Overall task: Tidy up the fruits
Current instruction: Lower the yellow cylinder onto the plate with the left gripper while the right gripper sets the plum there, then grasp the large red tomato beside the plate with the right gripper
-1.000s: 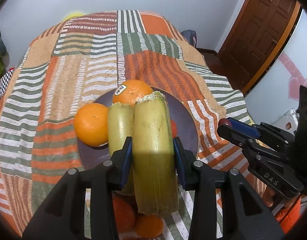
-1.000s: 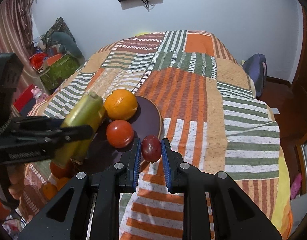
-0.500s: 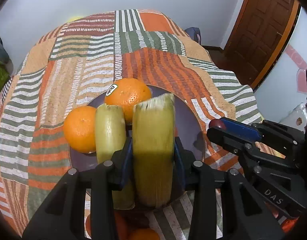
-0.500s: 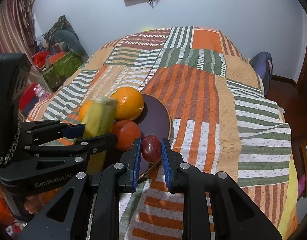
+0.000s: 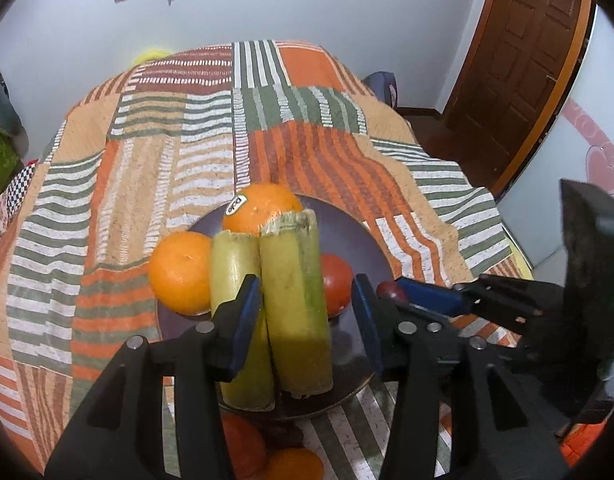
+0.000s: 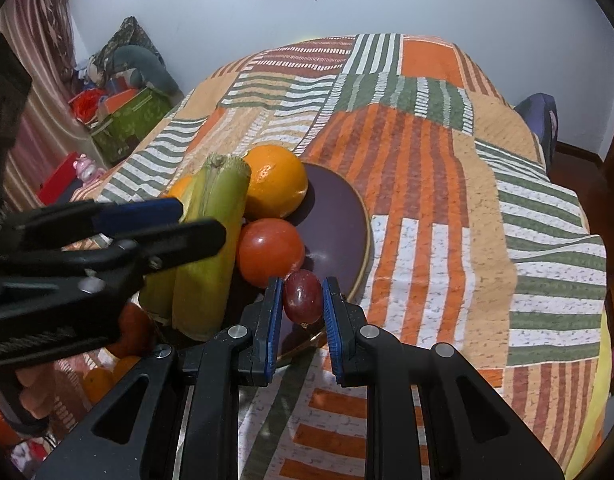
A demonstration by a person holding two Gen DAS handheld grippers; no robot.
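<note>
your left gripper (image 5: 305,312) stood released around a yellow-green sugarcane piece (image 5: 297,300) lying on the dark plate (image 5: 349,226); your right gripper (image 6: 303,306) clenched a small dark-red grape (image 6: 302,295) over the plate's rim.

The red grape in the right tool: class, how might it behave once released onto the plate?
The red grape looks round and smooth, so it would probably roll on the flat plate. The right tool pinches it near the rim, so it might escape.
</note>
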